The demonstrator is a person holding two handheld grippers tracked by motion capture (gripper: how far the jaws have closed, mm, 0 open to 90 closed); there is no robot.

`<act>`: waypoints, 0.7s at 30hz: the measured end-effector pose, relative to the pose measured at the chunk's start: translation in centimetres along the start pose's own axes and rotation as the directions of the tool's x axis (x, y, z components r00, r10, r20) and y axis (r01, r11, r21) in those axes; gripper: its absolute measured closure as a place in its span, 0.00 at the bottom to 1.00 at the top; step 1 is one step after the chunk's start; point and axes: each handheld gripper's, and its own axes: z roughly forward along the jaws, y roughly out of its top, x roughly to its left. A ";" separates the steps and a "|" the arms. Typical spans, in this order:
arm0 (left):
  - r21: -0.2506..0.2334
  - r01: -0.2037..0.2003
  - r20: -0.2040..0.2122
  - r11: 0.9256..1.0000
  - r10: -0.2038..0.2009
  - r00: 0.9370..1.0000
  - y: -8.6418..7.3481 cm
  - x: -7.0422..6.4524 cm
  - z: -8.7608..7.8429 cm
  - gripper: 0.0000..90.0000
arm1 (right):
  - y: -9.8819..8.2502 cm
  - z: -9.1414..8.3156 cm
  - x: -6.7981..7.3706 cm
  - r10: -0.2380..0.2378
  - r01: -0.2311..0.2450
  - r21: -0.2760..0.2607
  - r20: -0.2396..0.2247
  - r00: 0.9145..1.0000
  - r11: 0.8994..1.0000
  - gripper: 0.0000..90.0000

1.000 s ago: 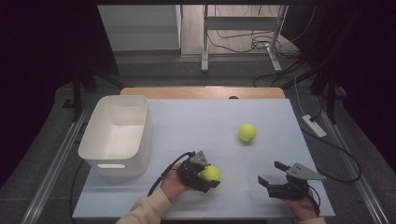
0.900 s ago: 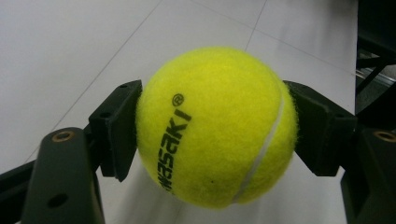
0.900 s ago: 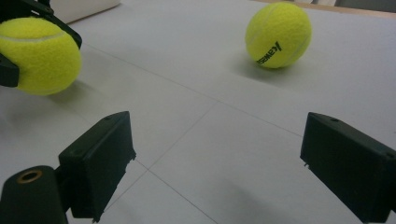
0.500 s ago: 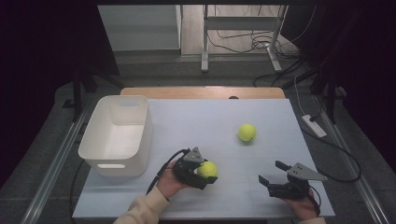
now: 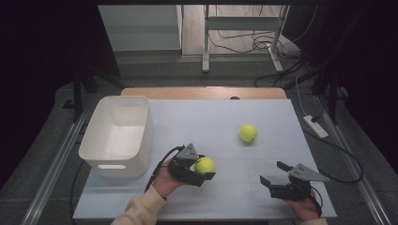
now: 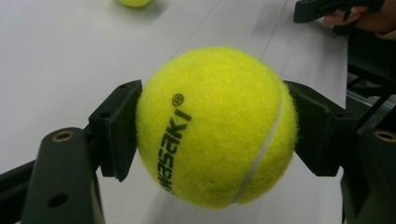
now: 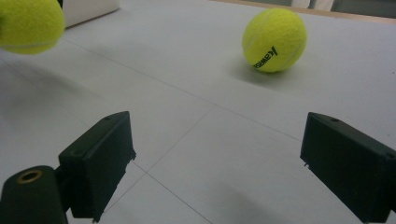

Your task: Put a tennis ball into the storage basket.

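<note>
Yellow felt sits nearest the person: 1 ball (image 5: pixel 205 165) is clenched between the jaws of the left tool (image 5: pixel 199 169), both pads pressing its sides in the left gripper view, where it (image 6: pixel 215 126) hangs clear of the table (image 5: pixel 225 122). Compared with a second ago, this ball has come up off the surface a little and drifted toward the left, nearer the bin (image 5: pixel 117 136), while the grip has not loosened; the lift seems done and the carry is probably under way. On the other side of the near edge, the right tool (image 5: pixel 277 176) rests low with its jaws spread wide and nothing between them, in the same spot as before, so it looks to be waiting its turn. Farther out, the second ball (image 5: pixel 248 133) lies unmoved on the table, well apart from both tools; the right gripper view shows it (image 7: pixel 274 40) ahead of the open jaws. Left of the held ball stands the white bin, with nothing visible inside it. Judging by this, 1 ball is on its way to it and 1 has yet to be picked up.
</note>
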 end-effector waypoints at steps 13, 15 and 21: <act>-0.047 -0.006 -0.036 0.999 0.004 0.999 0.3 0.2 -1.7 0.29 | 0.0 0.0 0.0 0.002 -0.002 -0.003 -0.003 1.000 1.000 0.11; -0.055 -0.006 -0.040 0.998 0.004 0.999 0.4 0.2 -1.9 0.29 | 0.0 0.0 0.0 0.001 -0.001 -0.002 -0.003 1.000 1.000 0.11; -0.095 0.002 -0.051 0.996 -0.007 0.999 0.5 0.3 -2.9 0.29 | 0.0 0.0 -0.1 0.000 0.000 -0.002 -0.001 1.000 1.000 0.11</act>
